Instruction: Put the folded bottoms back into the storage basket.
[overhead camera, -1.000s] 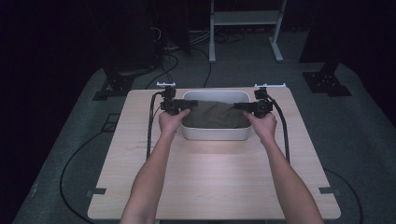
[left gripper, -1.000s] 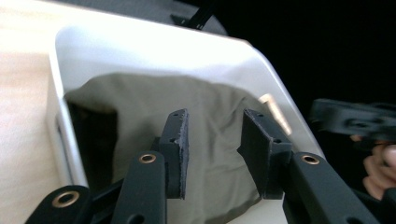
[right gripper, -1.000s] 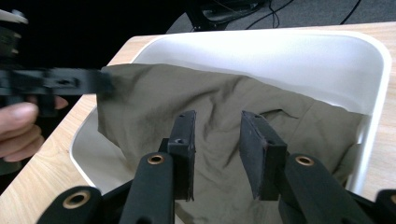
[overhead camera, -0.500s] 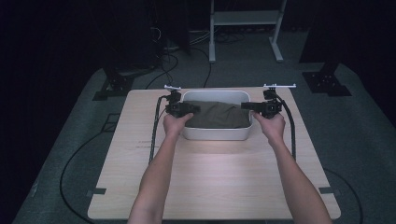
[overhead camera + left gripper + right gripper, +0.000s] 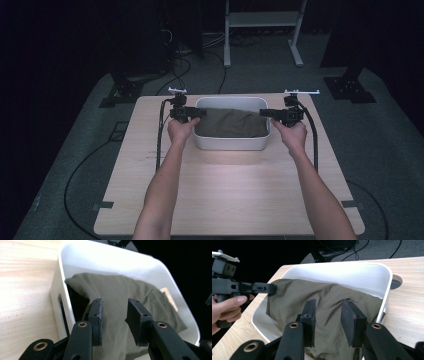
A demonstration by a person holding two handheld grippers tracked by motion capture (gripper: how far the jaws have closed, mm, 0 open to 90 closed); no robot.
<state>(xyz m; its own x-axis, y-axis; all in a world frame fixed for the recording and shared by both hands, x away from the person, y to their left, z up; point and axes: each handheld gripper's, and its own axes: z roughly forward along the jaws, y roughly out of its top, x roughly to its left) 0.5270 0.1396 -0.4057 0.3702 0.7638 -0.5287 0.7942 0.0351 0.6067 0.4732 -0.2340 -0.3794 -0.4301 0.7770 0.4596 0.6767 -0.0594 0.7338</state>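
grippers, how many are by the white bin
2. The left gripper is at the white bin's left end, the right gripper at its right end, both with open jaws over the olive cloth inside.

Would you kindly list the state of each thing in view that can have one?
White bin: upright on the table, holding the cloth.
Olive cloth: crumpled, lying inside the bin, reaching up toward its rim at both ends.
Left hand-held gripper: open, jaws apart over the cloth, gripping nothing.
Right hand-held gripper: open, jaws apart over the cloth, gripping nothing.
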